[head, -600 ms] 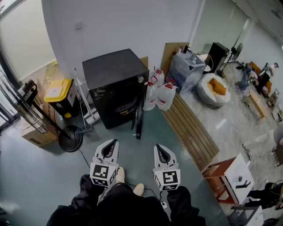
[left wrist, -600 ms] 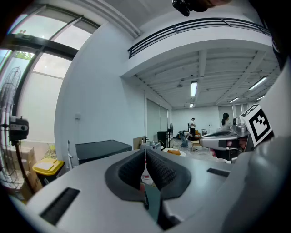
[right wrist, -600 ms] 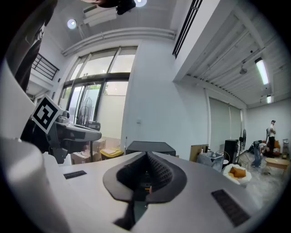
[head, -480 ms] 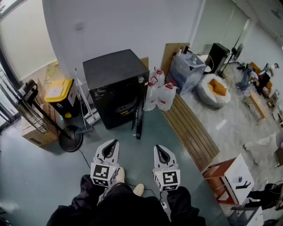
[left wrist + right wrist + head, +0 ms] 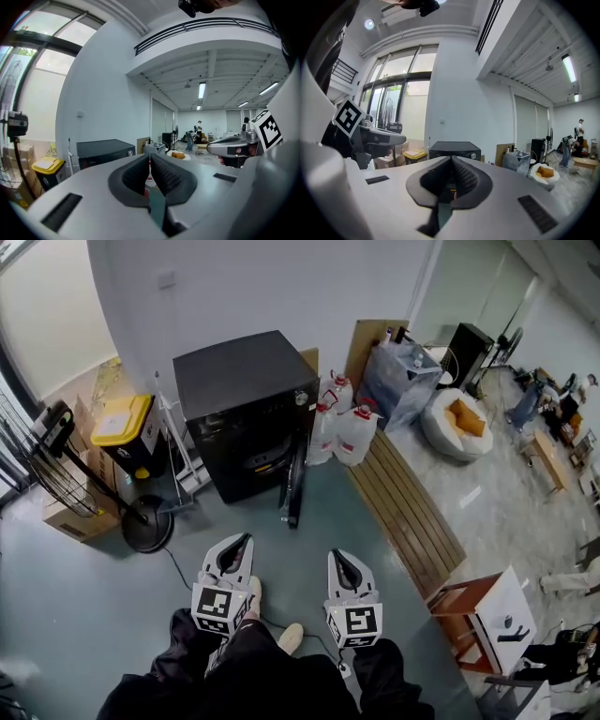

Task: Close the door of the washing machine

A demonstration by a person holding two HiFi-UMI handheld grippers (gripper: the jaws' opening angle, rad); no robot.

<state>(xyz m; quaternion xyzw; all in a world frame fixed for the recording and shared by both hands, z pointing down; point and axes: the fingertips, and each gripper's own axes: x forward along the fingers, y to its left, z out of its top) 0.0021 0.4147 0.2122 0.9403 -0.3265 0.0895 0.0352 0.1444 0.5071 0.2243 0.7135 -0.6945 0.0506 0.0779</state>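
Note:
The black washing machine (image 5: 246,413) stands against the white wall. Its round door (image 5: 294,486) hangs open on the right of its front, swung out toward me and seen edge-on. My left gripper (image 5: 243,541) and right gripper (image 5: 338,557) are side by side over the green floor, well short of the machine and pointing at it. Both are shut with nothing between the jaws. In the left gripper view the machine (image 5: 104,151) shows beyond the closed left gripper (image 5: 150,157). In the right gripper view the machine (image 5: 455,149) sits just above the closed right gripper (image 5: 451,161).
A yellow-lidded bin (image 5: 125,430), a standing fan (image 5: 58,454) with its round base (image 5: 146,532) and cardboard boxes (image 5: 71,515) are left of the machine. Water jugs (image 5: 345,432), a wooden slatted bench (image 5: 405,512), a beanbag (image 5: 457,427) and an orange-and-white cabinet (image 5: 486,620) are to the right.
The head view has shifted a little, so the machine and its door sit slightly higher in the picture. Both grippers stay shut and keep their place in front of me.

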